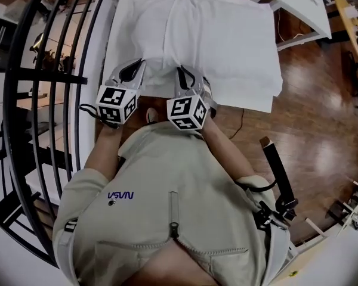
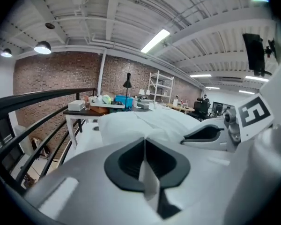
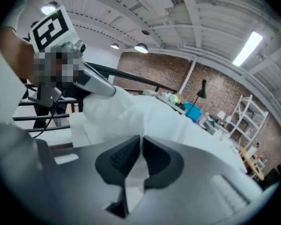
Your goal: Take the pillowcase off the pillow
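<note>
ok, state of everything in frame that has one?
pillowcase: still on, near edge pinched at two spots
left gripper: shut on the pillowcase, fabric between its jaws
right gripper: shut on the pillowcase, fabric between its jaws

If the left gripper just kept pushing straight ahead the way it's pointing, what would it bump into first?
Most likely the pillow. The left gripper is shut on a fold of the pillowcase, and the pillow's white bulk rises right beyond its tips.
</note>
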Action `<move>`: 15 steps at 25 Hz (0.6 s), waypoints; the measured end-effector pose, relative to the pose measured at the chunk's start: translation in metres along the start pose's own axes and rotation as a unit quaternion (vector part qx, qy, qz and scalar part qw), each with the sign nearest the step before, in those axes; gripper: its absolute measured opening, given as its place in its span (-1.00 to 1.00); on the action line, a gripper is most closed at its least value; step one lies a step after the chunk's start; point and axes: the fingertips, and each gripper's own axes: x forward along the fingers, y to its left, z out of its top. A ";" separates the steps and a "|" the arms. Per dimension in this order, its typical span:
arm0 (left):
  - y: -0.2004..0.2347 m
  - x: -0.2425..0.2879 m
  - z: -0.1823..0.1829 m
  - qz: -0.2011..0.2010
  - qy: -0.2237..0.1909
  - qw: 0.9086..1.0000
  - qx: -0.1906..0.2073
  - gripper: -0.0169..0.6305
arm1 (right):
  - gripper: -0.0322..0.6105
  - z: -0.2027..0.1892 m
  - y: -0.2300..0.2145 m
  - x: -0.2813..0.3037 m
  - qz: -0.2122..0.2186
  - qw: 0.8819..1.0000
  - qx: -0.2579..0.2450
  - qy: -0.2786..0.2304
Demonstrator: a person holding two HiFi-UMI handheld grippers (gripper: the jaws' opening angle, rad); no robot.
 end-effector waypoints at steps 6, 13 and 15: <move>0.023 -0.007 0.050 0.012 -0.065 0.998 -0.006 -0.91 | -0.88 -0.023 -0.076 -0.032 -0.112 0.993 0.030 0.030; 0.029 -0.008 -0.007 0.013 -0.017 0.998 -0.051 -0.91 | -0.88 -0.098 -0.092 -0.025 -0.109 0.984 0.077 0.116; 0.025 -0.004 -0.037 0.022 0.012 0.998 -0.064 -0.91 | -0.88 -0.114 -0.084 -0.016 -0.084 0.982 0.098 0.135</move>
